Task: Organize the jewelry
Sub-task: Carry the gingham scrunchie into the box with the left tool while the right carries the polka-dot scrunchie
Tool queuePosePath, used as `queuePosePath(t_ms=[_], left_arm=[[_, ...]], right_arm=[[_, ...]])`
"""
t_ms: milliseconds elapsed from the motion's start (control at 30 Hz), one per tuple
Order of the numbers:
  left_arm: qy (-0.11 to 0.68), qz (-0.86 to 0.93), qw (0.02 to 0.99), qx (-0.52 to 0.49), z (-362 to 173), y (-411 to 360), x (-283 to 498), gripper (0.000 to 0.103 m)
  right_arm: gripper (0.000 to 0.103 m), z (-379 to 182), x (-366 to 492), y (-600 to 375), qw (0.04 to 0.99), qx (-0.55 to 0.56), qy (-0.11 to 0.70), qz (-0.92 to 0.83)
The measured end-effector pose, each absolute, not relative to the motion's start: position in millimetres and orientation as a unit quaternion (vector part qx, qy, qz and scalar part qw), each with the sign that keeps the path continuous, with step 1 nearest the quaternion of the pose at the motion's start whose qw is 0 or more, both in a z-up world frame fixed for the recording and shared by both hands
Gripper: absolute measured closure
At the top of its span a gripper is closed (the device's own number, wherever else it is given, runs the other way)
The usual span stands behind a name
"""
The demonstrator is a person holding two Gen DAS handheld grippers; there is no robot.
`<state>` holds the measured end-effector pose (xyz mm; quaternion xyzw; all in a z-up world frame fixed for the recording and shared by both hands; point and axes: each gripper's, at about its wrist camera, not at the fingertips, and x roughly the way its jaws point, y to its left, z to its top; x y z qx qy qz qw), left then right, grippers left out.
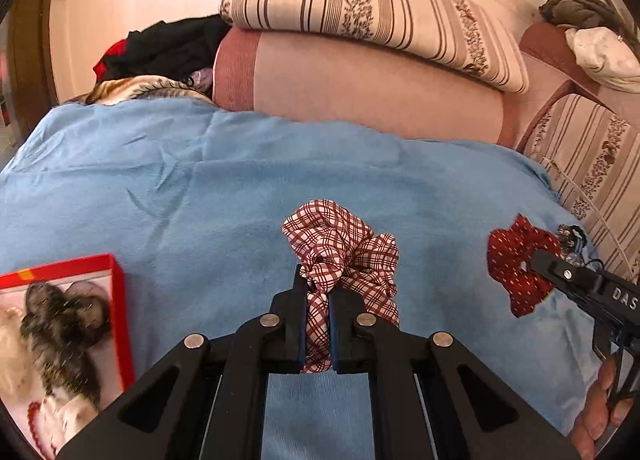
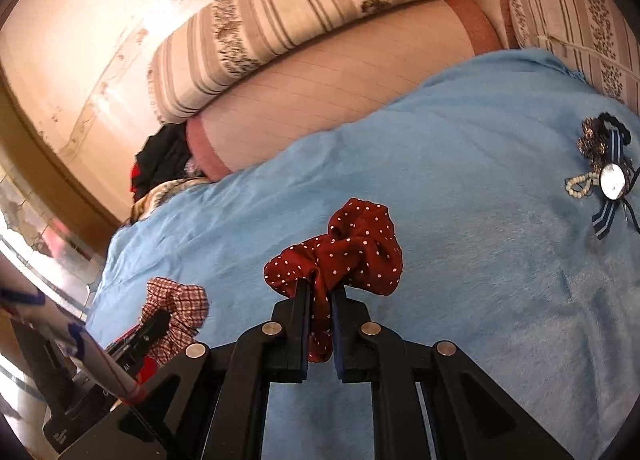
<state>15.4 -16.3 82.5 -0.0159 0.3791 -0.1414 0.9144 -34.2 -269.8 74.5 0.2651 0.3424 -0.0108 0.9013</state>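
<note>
My left gripper (image 1: 319,292) is shut on a red-and-white plaid scrunchie (image 1: 344,248) and holds it over the blue blanket (image 1: 200,188). My right gripper (image 2: 320,292) is shut on a dark red dotted scrunchie (image 2: 356,248). The right gripper (image 1: 538,256) with the dotted scrunchie (image 1: 516,272) shows at the right of the left wrist view. The plaid scrunchie (image 2: 180,304) and the left gripper (image 2: 154,324) show at the lower left of the right wrist view. A red-rimmed box (image 1: 120,300) with hair accessories lies at the lower left of the left wrist view.
A pile of accessories (image 2: 604,172) with a pearl string, a striped bow and a round disc lies on the blanket at the right. Striped cushions (image 1: 360,8) and a pink bolster (image 1: 360,88) line the back. Dark clothes (image 1: 168,48) lie at the back left.
</note>
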Motion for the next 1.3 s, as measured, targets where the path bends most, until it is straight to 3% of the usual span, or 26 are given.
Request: queuePosePath(t_ms=[867, 1300], left_arm=[[0.311, -0.090, 0.946, -0.028, 110, 114, -133, 0.095], [0.297, -0.057, 0.952, -0.054, 107, 173, -160, 0.095]], right_arm=[[0.093, 89, -120, -135, 0.926, 0.171, 0.329, 0.067], [0.093, 88, -145, -95, 0.921, 0.168, 0.338, 0.092]])
